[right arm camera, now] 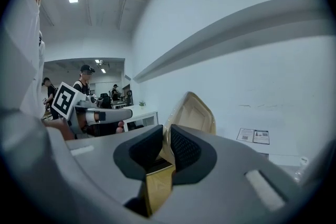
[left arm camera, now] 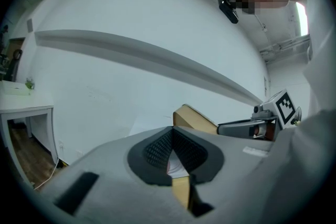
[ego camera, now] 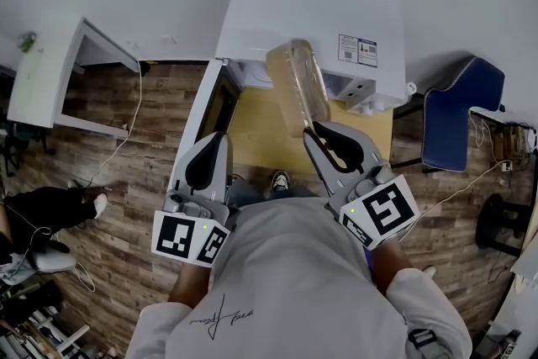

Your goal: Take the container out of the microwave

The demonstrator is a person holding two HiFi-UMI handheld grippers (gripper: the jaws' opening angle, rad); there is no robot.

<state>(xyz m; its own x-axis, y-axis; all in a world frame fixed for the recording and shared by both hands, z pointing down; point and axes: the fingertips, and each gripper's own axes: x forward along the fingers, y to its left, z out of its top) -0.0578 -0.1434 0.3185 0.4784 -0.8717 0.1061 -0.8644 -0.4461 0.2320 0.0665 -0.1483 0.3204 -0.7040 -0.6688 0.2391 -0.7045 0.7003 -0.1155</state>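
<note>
Overlapping the microwave [ego camera: 311, 13] front, murky container [ego camera: 298, 88], perhaps empty, in right tongs [right arm camera: 167, 137].

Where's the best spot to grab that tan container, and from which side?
Grip the container by its thin near rim, from the person's side, where the right gripper is clamped now. It hangs tilted on edge; its broad body looks too wide for the jaws, while the flat rim fits between the pads.

- container [ego camera: 298, 84]: tan, see-through
- microwave [ego camera: 311, 13]: white
- left gripper [ego camera: 212, 143], right gripper [ego camera: 322, 137]: grey, black pads, black-and-white square markers
- floor [ego camera: 126, 181]: brown wood planks
- chair [ego camera: 458, 109]: blue
</note>
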